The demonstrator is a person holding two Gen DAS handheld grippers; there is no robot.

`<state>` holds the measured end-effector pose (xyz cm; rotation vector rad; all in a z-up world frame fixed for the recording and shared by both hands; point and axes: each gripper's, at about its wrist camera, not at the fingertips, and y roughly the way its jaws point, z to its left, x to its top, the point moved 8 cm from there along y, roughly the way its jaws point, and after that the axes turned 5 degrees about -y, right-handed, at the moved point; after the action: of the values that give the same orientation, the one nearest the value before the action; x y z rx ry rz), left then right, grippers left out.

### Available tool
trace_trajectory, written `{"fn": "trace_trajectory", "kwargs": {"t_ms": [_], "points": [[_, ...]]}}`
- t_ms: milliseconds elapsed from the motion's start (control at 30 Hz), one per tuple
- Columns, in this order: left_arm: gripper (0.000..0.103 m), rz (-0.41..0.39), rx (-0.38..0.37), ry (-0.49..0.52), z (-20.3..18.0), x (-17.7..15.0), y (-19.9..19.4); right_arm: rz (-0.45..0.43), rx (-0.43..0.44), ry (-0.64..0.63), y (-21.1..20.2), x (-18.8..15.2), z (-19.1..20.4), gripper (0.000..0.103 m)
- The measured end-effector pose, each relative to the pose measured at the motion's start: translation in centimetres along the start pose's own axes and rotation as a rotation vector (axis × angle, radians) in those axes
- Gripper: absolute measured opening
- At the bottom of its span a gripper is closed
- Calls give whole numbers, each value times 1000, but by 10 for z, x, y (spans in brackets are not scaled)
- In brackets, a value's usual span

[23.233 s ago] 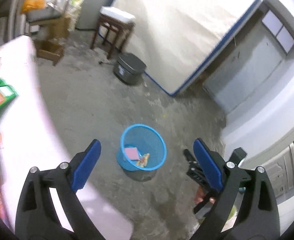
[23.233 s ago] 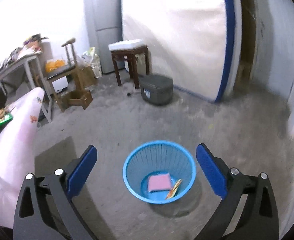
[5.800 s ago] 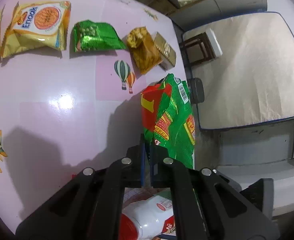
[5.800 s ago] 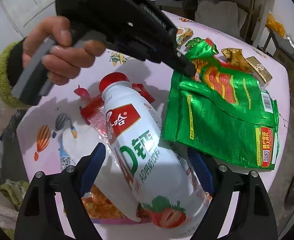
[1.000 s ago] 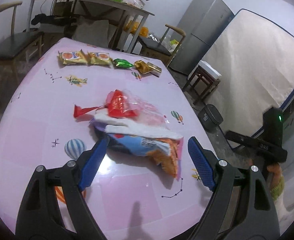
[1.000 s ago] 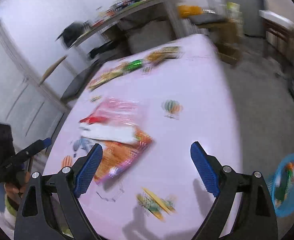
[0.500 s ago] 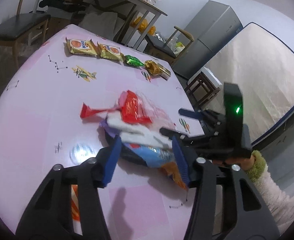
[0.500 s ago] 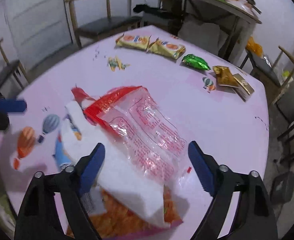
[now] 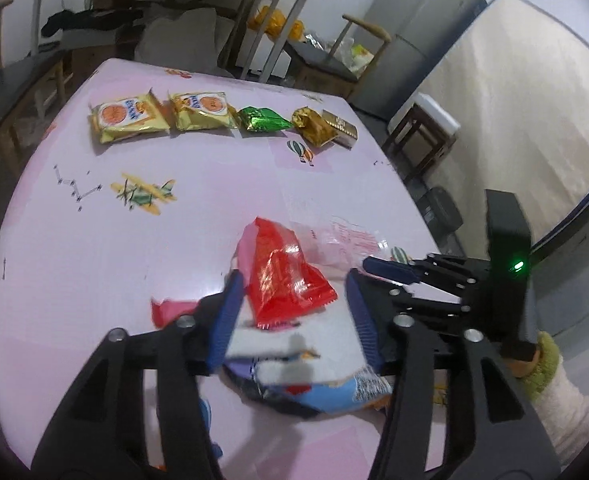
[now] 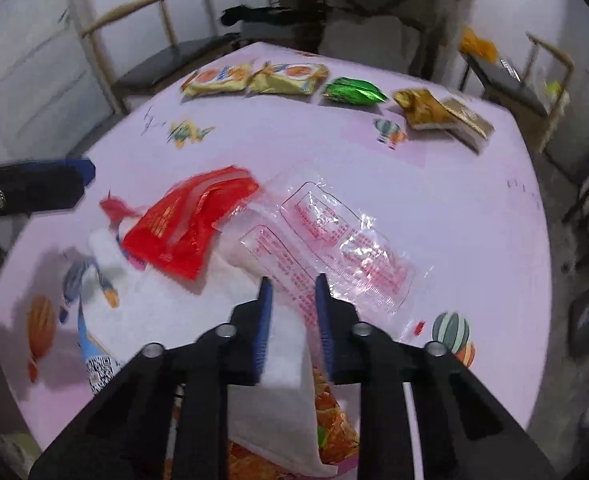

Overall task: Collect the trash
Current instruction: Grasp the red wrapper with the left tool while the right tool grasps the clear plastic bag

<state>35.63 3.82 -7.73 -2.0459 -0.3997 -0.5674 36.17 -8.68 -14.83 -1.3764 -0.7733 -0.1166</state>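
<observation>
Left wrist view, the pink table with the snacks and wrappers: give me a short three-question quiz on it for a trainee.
1. True or false: the green packet lies between a yellow packet and the gold packet.
2. Which print on the pink table is nearest the green packet? A) aeroplane B) hot-air balloon print C) star lines
3. Fill in: the clear wrapper with red lettering lies right beside the ___ wrapper.

Key: 1 true; 2 B; 3 red, the red wrapper.
</observation>
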Motion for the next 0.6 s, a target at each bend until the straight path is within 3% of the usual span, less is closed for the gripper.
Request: {"fn": "trace_trajectory", "kwargs": {"t_ms": [133, 300, 433, 600], "points": [[68, 56, 39, 67, -11, 4, 21, -12, 56, 145, 0, -6, -19, 11], [70, 142, 151, 139, -9, 3, 53, -22, 108, 244, 1, -12, -32, 9], [70, 187, 190, 110, 3, 4, 71, -29, 115, 261, 1, -14, -35, 9], [65, 217, 188, 35, 17, 4, 84, -36, 119, 265, 0, -15, -36, 8]]}}
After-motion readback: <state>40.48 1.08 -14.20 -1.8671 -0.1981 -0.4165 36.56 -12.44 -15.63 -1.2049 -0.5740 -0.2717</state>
